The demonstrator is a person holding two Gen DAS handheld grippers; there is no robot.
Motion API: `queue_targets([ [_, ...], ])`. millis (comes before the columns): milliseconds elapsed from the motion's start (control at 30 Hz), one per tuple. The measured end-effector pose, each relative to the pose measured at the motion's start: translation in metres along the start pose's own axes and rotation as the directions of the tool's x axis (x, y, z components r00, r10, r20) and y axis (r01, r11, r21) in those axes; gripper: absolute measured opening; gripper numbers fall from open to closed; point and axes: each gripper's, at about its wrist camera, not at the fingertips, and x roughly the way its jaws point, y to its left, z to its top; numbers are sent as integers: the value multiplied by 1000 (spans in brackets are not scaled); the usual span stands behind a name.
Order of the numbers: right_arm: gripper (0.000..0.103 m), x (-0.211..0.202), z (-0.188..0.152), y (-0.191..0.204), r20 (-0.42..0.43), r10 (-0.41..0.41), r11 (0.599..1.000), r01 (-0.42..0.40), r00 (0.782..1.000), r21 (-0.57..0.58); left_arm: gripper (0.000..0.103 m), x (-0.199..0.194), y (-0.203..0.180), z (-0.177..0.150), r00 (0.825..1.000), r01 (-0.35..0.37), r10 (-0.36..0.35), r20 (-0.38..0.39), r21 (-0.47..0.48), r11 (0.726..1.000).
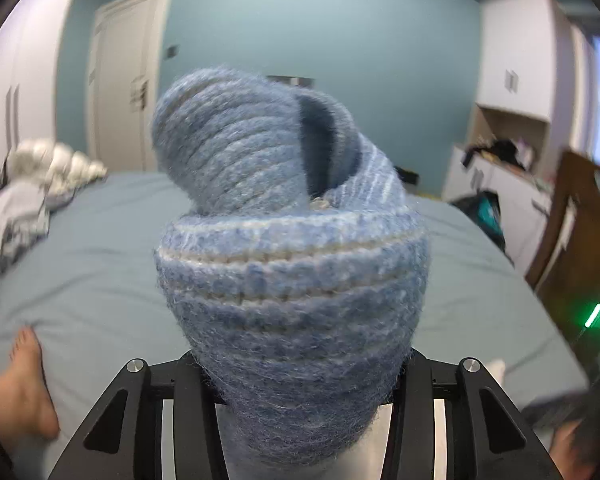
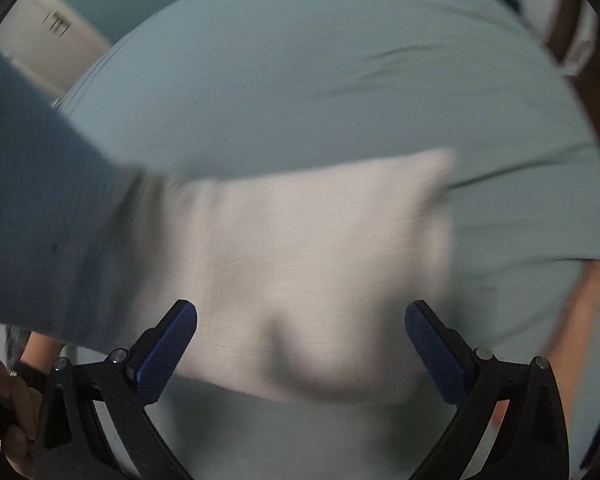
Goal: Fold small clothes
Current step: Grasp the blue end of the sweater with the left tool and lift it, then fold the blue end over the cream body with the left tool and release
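A fuzzy blue knit sock with thin white stripes (image 1: 292,264) fills the middle of the left wrist view. My left gripper (image 1: 300,384) is shut on it and holds it up above the bed; the fingertips are hidden under the knit. In the right wrist view a blue and white sock (image 2: 300,260) hangs blurred across the frame, blue at the left, white in the middle. My right gripper (image 2: 300,344) is open, its blue pads (image 2: 166,354) on either side of the white part, not touching it.
A grey-blue bed sheet (image 1: 100,264) lies below both grippers. A pile of clothes (image 1: 24,196) sits at the bed's far left. A bare foot (image 1: 24,384) rests on the bed. A wooden chair (image 1: 572,236) and white cabinets (image 1: 516,92) stand at the right.
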Motion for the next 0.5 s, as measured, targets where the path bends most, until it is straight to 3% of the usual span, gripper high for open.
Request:
queue_targets([
  [133, 102, -62, -3, -63, 144, -103, 995, 100, 984, 29, 41, -9, -68, -25, 1000, -4, 0, 19, 201, 979],
  [167, 102, -70, -3, -61, 160, -111, 994, 110, 981, 20, 41, -11, -87, -28, 1000, -2, -3, 18, 256, 967],
  [267, 102, -91, 4, -73, 214, -83, 996, 83, 973, 9, 41, -6, -141, -58, 1000, 18, -8, -25, 423, 906],
  [367, 102, -97, 13, -56, 251, -27, 999, 19, 968, 33, 41, 8, -182, -90, 997, 21, 26, -76, 568, 823],
  [400, 102, -97, 13, -47, 263, -29, 999, 21, 964, 32, 41, 11, -194, -103, 996, 3, 51, -69, 620, 785],
  [500, 102, -94, 14, -24, 289, -33, 998, 45, 957, -33, 41, 13, -213, -124, 996, -43, 85, -27, 690, 723],
])
